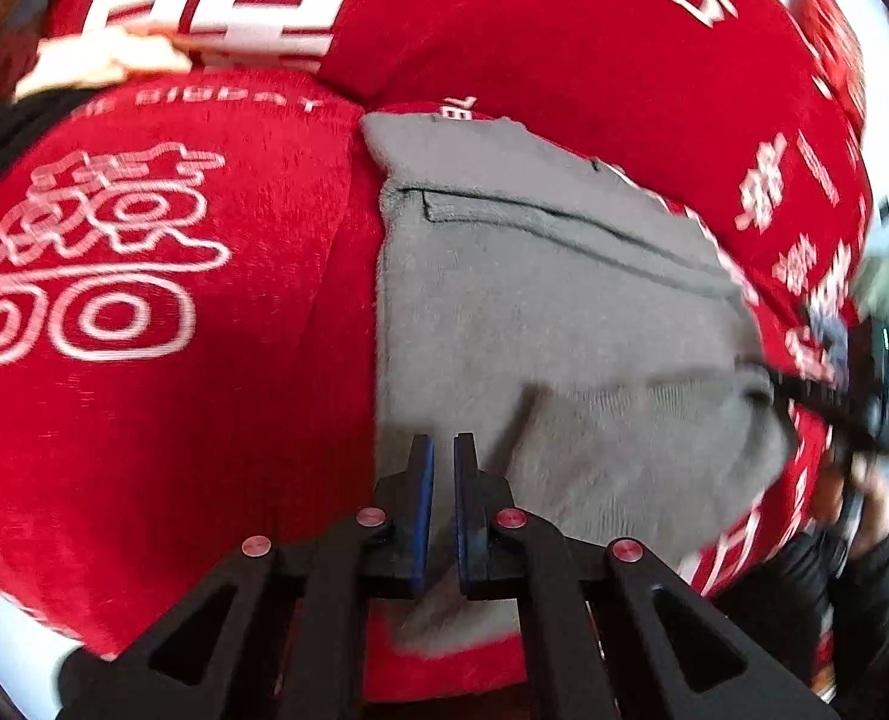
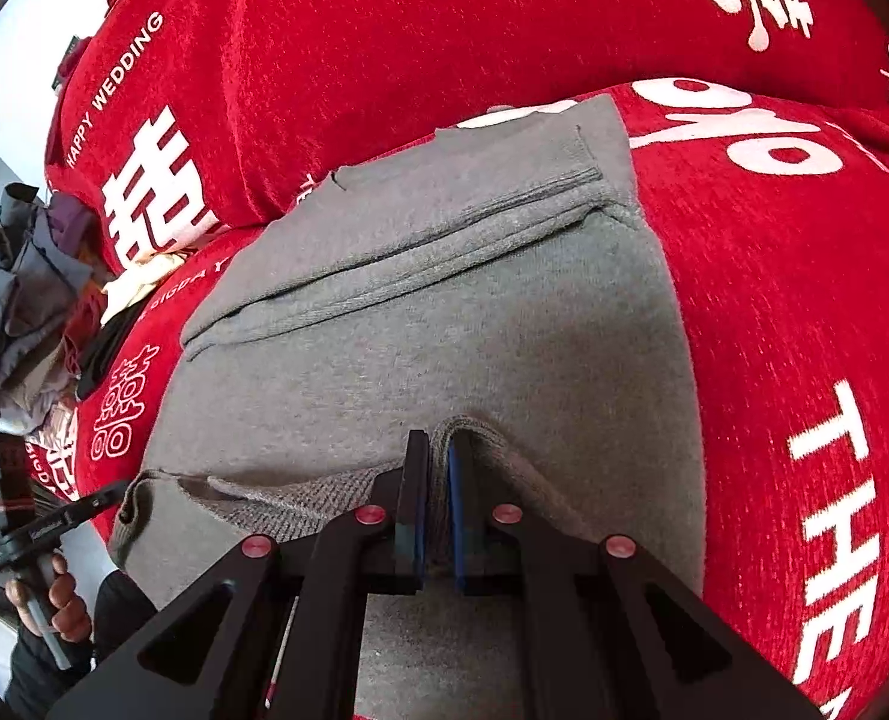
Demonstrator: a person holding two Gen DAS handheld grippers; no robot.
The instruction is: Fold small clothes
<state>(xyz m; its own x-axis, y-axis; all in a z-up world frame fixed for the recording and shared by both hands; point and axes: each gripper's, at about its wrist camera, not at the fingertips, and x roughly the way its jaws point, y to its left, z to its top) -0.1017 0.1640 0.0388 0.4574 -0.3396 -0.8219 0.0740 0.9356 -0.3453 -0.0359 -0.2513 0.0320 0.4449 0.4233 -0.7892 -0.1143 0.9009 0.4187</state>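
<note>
Clearly right tool (image 2: 438, 450) pinches grey garment (image 2: 444, 300) hem.

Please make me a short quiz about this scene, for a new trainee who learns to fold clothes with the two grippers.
1. True or false: the grey garment lies on a red cloth with white print.
2. Which gripper pinches a fold of the garment? A) left gripper B) right gripper C) neither
3. Fill in: at the left edge of the right wrist view lies a pile of other ____.

Key:
1. True.
2. B. Grey fabric rises between the pads of the right one; the left one is shut, and whether it holds fabric is unclear.
3. Clothes.
</note>
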